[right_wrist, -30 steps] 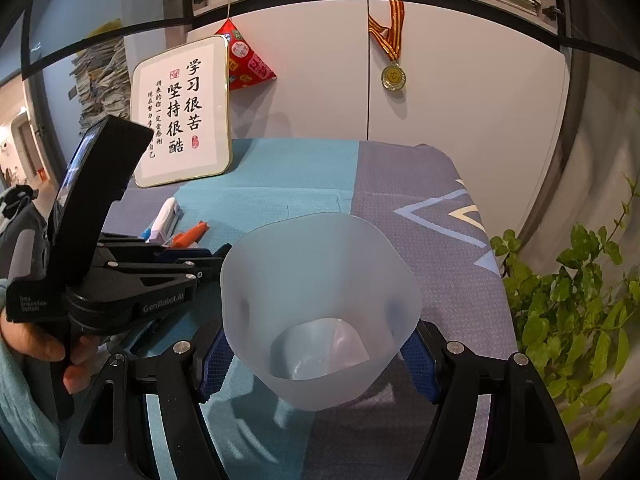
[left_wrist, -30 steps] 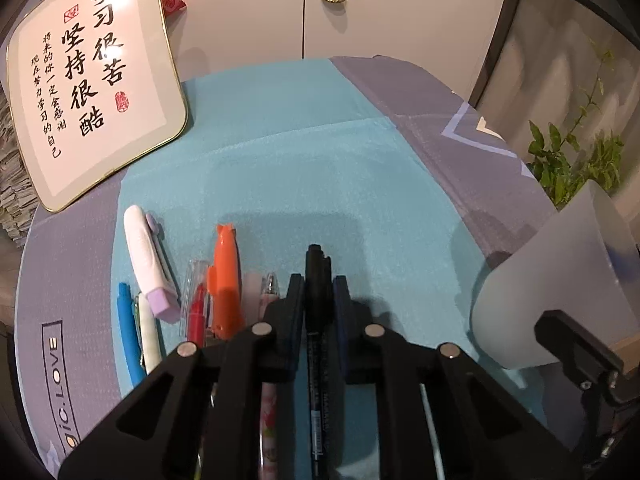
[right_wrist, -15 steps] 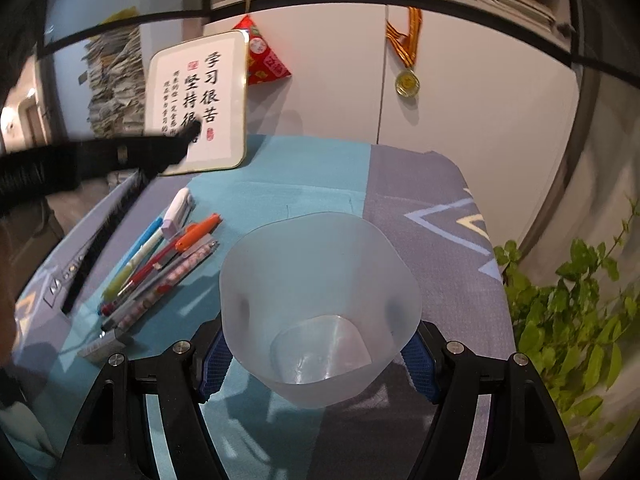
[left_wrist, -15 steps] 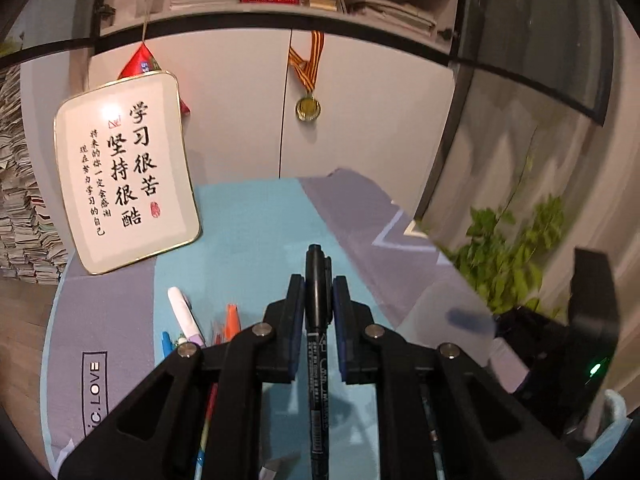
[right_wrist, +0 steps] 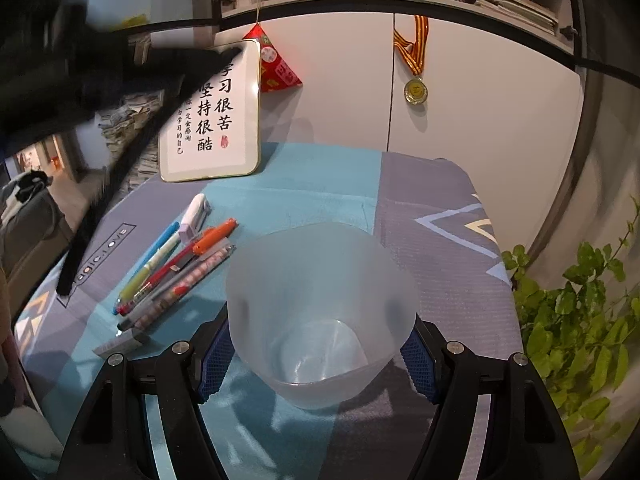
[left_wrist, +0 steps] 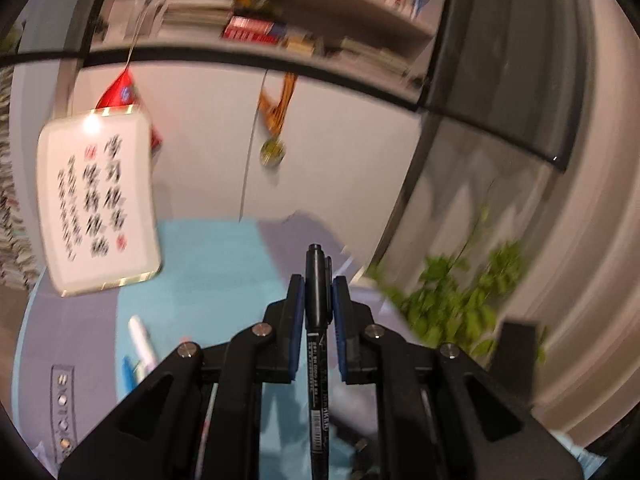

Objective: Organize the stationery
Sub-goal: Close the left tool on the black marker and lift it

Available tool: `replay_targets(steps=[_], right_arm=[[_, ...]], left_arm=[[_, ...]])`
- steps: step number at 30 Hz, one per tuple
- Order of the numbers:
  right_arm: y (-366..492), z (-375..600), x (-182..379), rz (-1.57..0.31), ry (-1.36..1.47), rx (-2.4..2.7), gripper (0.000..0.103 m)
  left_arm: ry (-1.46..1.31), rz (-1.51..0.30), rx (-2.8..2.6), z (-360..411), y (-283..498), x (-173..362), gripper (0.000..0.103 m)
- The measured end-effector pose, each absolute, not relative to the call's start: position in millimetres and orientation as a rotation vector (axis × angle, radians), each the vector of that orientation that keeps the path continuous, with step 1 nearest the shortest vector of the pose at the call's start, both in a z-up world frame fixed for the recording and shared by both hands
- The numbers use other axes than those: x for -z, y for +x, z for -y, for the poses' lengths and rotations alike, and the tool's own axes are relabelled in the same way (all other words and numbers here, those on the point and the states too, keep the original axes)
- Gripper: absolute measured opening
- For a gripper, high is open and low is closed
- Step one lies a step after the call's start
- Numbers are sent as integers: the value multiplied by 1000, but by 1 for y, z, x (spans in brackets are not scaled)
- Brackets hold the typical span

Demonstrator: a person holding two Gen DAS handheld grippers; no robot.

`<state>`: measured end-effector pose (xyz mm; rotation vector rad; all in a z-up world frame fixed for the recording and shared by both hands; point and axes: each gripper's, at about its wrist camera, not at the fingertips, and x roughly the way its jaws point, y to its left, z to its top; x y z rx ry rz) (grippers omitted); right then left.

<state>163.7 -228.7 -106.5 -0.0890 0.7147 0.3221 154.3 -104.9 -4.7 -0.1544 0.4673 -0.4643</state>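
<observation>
- Above the blue-and-grey table cover point(right_wrist: 304, 184): left gripper point(left_wrist: 318, 280), jaws clamped on a black marker point(left_wrist: 317, 320), has risen clear of the pen row, so transfer to the container looks next.
- Right gripper point(right_wrist: 316, 344): jaws closed around the frosted cup point(right_wrist: 320, 304), empty, standing on the cover.
- Remaining pens point(right_wrist: 176, 268): lying left of the cup.
- Writing: calligraphy plaque point(right_wrist: 212, 112), large characters 学习很苦 坚持很酷; marker print illegible.

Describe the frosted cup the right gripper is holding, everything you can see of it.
The frosted cup is translucent, whitish plastic by the look, with a rounded-square rim wider than its base. It stands upright, mouth open, and looks empty: only its base shows through. The right gripper is shut on it, blue pads pressing its left and right walls low down. It sits over the blue and grey cloth, right of the row of pens.
</observation>
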Motion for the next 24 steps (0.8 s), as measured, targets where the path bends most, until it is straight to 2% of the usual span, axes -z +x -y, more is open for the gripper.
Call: replay_targets(steps=[5,11,24], right_arm=[[164,227,108,-707,-96,-325,74],[163,224,109,-700,-109,-350,74],[161,223,110,-674,-119,-383,74]], left_arm=[[-172,-391,491,127,163,-1,12],[-209,-455,524,145,186,24,12],[-223,-518,585,144,200,37,12]])
